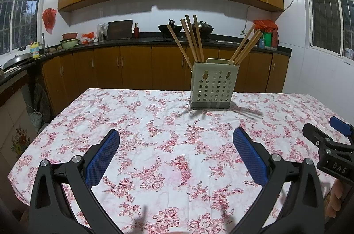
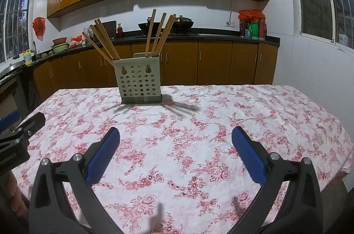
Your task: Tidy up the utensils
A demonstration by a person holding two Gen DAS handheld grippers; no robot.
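A pale green perforated utensil holder (image 1: 213, 84) stands upright on the floral tablecloth (image 1: 154, 145), far side of the table. Several wooden chopsticks (image 1: 192, 39) lean out of it in two bunches, left and right (image 1: 245, 46). The holder also shows in the right wrist view (image 2: 139, 83) with its chopsticks (image 2: 104, 41). My left gripper (image 1: 176, 134) is open and empty, hovering above the cloth well short of the holder. My right gripper (image 2: 176, 134) is open and empty, likewise short of the holder. The right gripper shows at the left view's right edge (image 1: 325, 136); the left gripper at the right view's left edge (image 2: 20, 123).
The table's far edge (image 1: 177, 90) lies just behind the holder. Beyond it run brown kitchen cabinets (image 1: 132, 66) and a dark counter (image 1: 143, 39) with woks, bottles and bowls. Windows flank the room.
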